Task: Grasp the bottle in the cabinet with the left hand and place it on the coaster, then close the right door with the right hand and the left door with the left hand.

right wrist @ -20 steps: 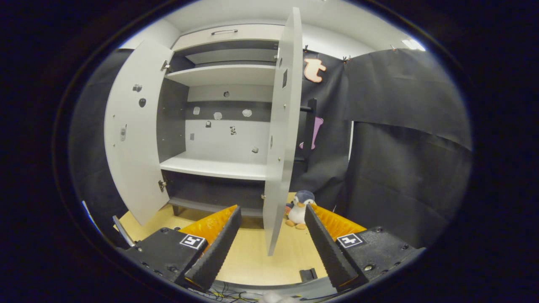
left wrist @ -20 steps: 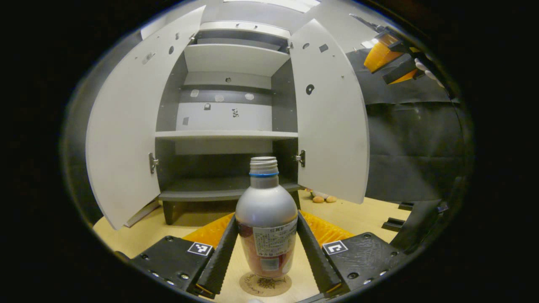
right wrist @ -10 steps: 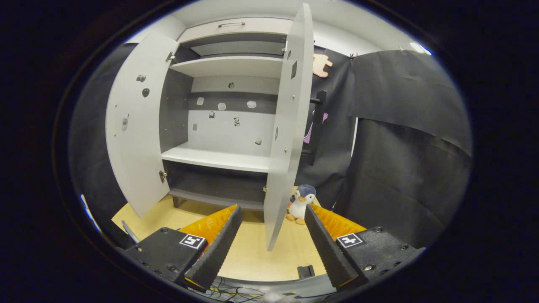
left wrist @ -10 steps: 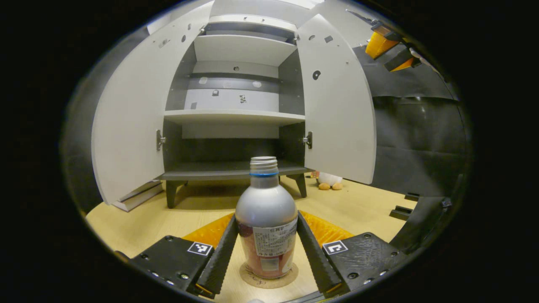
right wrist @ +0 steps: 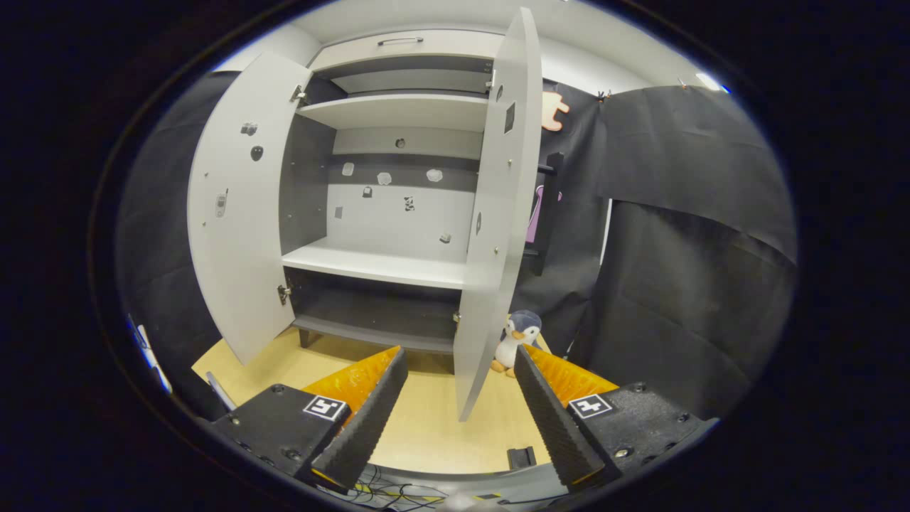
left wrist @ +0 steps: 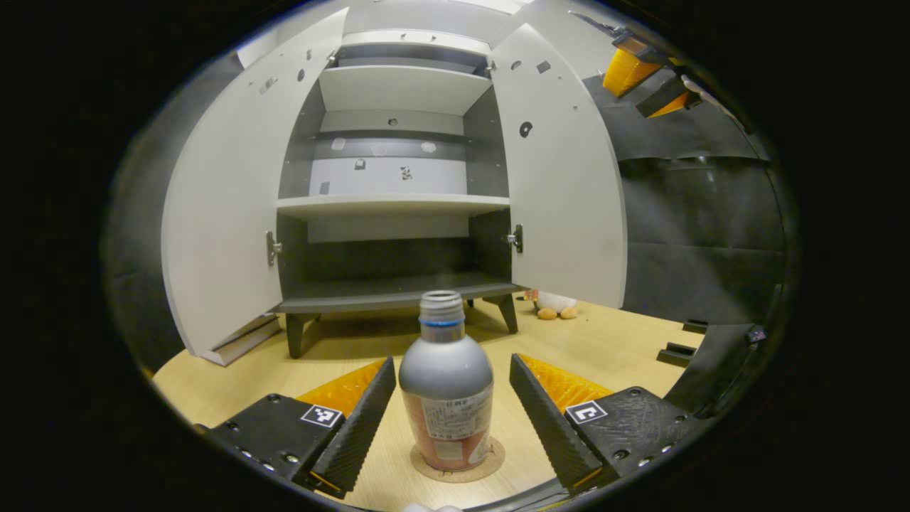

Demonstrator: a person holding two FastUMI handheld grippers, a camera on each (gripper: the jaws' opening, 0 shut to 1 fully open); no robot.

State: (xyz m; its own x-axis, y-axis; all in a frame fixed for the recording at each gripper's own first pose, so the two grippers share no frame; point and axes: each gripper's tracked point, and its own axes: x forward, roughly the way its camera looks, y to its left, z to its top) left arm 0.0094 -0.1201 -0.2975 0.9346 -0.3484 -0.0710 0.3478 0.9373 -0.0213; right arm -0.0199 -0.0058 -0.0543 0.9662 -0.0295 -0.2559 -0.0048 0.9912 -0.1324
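The silver, round-shouldered metal bottle point(left wrist: 446, 387) is standing upright on the round cork coaster point(left wrist: 458, 464) on the tabletop, between the left gripper point(left wrist: 452, 416)'s spread jaws. The grey cabinet's right door point(right wrist: 498, 213) is jutting edge-on just beyond the right gripper point(right wrist: 460, 409)'s spread, empty jaws, slightly right.

Both views low over table, facing shared open cabinet point(left wrist: 398, 206) point(right wrist: 387, 235)

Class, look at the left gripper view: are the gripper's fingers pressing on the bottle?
No: the left gripper is open, with a clear gap on each side of the bottle standing on the coaster.
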